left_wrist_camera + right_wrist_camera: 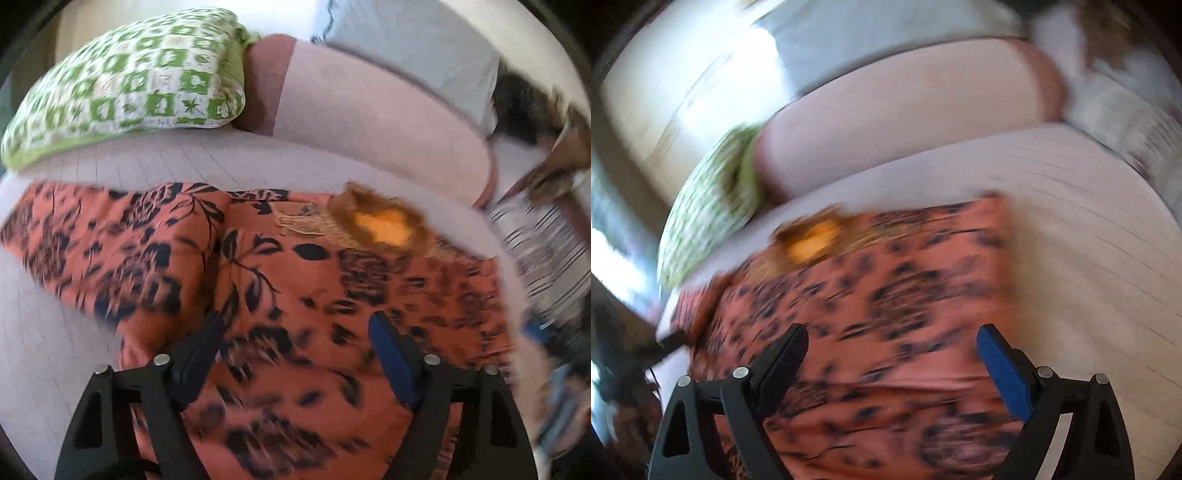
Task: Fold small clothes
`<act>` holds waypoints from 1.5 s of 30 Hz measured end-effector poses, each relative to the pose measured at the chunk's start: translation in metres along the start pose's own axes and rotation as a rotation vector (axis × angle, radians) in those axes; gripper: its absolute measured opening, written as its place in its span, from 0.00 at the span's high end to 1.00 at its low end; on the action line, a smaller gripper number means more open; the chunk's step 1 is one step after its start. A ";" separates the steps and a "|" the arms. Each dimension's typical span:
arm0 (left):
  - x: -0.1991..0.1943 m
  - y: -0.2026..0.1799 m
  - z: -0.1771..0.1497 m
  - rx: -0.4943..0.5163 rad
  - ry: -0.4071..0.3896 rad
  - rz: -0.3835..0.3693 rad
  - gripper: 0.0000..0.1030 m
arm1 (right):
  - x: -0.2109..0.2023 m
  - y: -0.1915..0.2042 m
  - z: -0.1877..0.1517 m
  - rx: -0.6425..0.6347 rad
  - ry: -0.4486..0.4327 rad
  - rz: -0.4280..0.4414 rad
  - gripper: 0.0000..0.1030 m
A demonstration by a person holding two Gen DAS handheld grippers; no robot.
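Observation:
An orange-pink garment with a dark floral print (295,288) lies spread on a pale quilted sofa seat (166,162). Its neckline with tan embroidery and an orange lining (384,225) points away from me. A fold or sleeve lies over its left part. My left gripper (297,325) is open above the garment's near middle, holding nothing. In the blurred right wrist view the same garment (886,295) fills the centre, with the neckline (812,240) at upper left. My right gripper (892,338) is open above it, empty.
A green and white patterned cushion (140,81) sits at the back left of the sofa and also shows in the right wrist view (713,206). The sofa's pink backrest (369,122) rises behind. Striped fabric (543,243) lies at the right edge. Bare seat (1089,240) lies right of the garment.

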State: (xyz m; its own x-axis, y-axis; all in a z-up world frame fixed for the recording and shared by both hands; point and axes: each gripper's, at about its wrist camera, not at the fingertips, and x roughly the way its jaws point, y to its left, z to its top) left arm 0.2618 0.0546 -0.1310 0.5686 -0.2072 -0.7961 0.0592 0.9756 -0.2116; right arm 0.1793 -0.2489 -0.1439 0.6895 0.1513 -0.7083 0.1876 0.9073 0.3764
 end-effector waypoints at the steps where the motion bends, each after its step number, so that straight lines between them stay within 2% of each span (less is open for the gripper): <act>1: 0.020 0.000 -0.002 0.021 0.056 0.045 0.23 | 0.001 -0.015 0.005 0.053 -0.008 -0.002 0.09; 2: 0.034 0.004 -0.004 0.018 0.099 0.072 0.30 | 0.003 -0.029 0.011 0.096 -0.011 -0.006 0.09; 3: 0.044 0.006 -0.008 0.026 0.124 0.094 0.31 | 0.010 -0.046 0.021 0.137 -0.003 -0.020 0.09; 4: 0.042 0.002 -0.012 0.066 0.077 0.110 0.31 | 0.016 -0.053 0.025 0.148 0.008 -0.022 0.09; 7: 0.042 -0.005 -0.016 0.100 0.063 0.134 0.30 | 0.044 -0.069 0.045 0.161 0.081 -0.010 0.10; 9: 0.043 -0.003 -0.015 0.092 0.066 0.127 0.30 | 0.069 -0.067 0.057 0.159 0.131 0.019 0.29; 10: 0.042 -0.004 -0.016 0.097 0.067 0.128 0.29 | 0.079 -0.065 0.063 0.148 0.150 0.034 0.69; 11: 0.043 -0.004 -0.016 0.108 0.066 0.129 0.29 | 0.086 -0.064 0.064 0.147 0.169 0.047 0.88; 12: 0.043 -0.005 -0.016 0.114 0.064 0.128 0.29 | 0.091 -0.057 0.070 0.129 0.179 0.044 0.88; 13: 0.042 -0.004 -0.016 0.115 0.062 0.126 0.29 | 0.085 -0.048 0.073 0.076 0.146 0.027 0.89; 15: 0.043 -0.005 -0.017 0.123 0.053 0.130 0.28 | 0.068 -0.034 0.076 0.006 0.049 -0.007 0.89; 16: 0.043 -0.006 -0.017 0.129 0.049 0.141 0.27 | 0.068 -0.030 0.075 -0.050 0.020 -0.082 0.88; 17: 0.043 -0.008 -0.018 0.135 0.045 0.152 0.27 | 0.076 -0.033 0.072 -0.065 0.052 -0.132 0.83; 18: 0.043 -0.008 -0.018 0.138 0.043 0.154 0.27 | 0.094 -0.037 0.068 -0.066 0.143 -0.172 0.82; 19: 0.043 -0.008 -0.019 0.140 0.041 0.150 0.27 | 0.099 -0.039 0.064 -0.073 0.174 -0.180 0.79; 21: 0.043 -0.006 -0.019 0.140 0.041 0.136 0.27 | 0.072 -0.044 0.058 -0.036 0.082 -0.136 0.56; 22: 0.043 -0.007 -0.019 0.140 0.039 0.138 0.27 | 0.055 -0.048 0.052 0.019 0.048 -0.128 0.27; 23: 0.043 -0.008 -0.019 0.143 0.039 0.141 0.27 | 0.039 -0.050 0.043 0.065 0.013 -0.117 0.22; 25: 0.043 -0.008 -0.019 0.140 0.043 0.142 0.27 | 0.017 -0.044 0.024 0.066 0.013 -0.056 0.22; 28: 0.042 -0.008 -0.016 0.129 0.058 0.140 0.27 | 0.020 -0.023 -0.005 0.017 0.101 -0.025 0.24; 29: 0.042 -0.008 -0.015 0.123 0.064 0.140 0.27 | 0.024 -0.020 -0.009 -0.004 0.130 -0.028 0.38; 31: 0.043 -0.009 -0.014 0.134 0.075 0.147 0.27 | 0.048 -0.017 -0.020 -0.070 0.225 -0.083 0.80; 32: 0.043 -0.009 -0.014 0.143 0.079 0.149 0.27 | 0.053 -0.019 -0.022 -0.070 0.244 -0.079 0.81; 34: 0.042 -0.008 -0.014 0.148 0.077 0.140 0.27 | 0.043 -0.008 -0.018 -0.144 0.200 -0.110 0.83; 35: 0.045 -0.008 -0.014 0.151 0.077 0.144 0.27 | 0.034 0.003 -0.014 -0.204 0.150 -0.144 0.83; 36: 0.047 -0.010 -0.015 0.153 0.075 0.153 0.26 | 0.033 0.004 -0.012 -0.231 0.139 -0.174 0.83; 38: 0.047 -0.012 -0.014 0.165 0.075 0.167 0.26 | 0.052 -0.007 -0.014 -0.213 0.222 -0.201 0.81; 39: 0.045 -0.011 -0.013 0.173 0.078 0.162 0.26 | 0.058 -0.010 -0.019 -0.207 0.227 -0.189 0.78; 40: 0.043 -0.011 -0.012 0.177 0.081 0.157 0.26 | 0.055 -0.008 -0.016 -0.188 0.210 -0.160 0.72; 42: 0.030 -0.013 -0.009 0.195 0.042 0.158 0.26 | 0.044 -0.014 -0.006 -0.085 0.200 -0.076 0.40; 43: 0.024 -0.014 -0.008 0.205 0.003 0.156 0.26 | 0.036 -0.018 -0.001 -0.054 0.168 -0.066 0.25; 44: 0.023 -0.016 -0.008 0.218 -0.018 0.160 0.26 | 0.030 -0.020 0.006 -0.020 0.115 -0.077 0.25; 45: 0.028 -0.017 -0.009 0.225 0.000 0.170 0.26 | 0.027 -0.023 0.016 0.013 0.070 -0.078 0.25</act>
State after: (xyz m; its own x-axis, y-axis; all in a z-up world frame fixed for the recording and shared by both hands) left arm 0.2695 0.0312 -0.1546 0.5863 -0.0397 -0.8091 0.1438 0.9880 0.0557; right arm 0.2051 -0.2724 -0.1621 0.6221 0.1079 -0.7754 0.2484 0.9120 0.3263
